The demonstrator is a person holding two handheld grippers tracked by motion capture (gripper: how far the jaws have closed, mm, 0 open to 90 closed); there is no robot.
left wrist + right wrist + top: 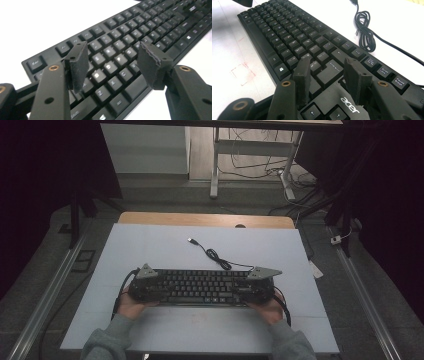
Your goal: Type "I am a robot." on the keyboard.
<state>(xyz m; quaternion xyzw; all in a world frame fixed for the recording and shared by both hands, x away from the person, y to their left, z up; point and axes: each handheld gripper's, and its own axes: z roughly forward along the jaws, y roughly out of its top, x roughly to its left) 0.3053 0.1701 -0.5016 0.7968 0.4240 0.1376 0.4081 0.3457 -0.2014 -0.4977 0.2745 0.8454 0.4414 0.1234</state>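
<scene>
I have a black keyboard [202,286] lying flat at the near centre of the white surface [150,245], long axis running nine to three o'clock. My left claw [113,62] hovers over the keyboard's nine o'clock end, jaws spread wide with letter keys showing in the gap, gripping nothing. My right claw [329,77] sits over the three o'clock end near the Enter key, jaws likewise apart and empty; whether its pads touch the keycaps I cannot tell. The keyboard's cable [215,255] trails loose toward twelve o'clock, coiled once, its plug [191,240] free on the surface. Risks noted: closing either claw on keycaps rather than the frame edge could pop a cap or slip off. Lifting one end ahead of the other would tilt the keyboard and let it slide. The slack cable may drag or snag on a jaw during any move.
</scene>
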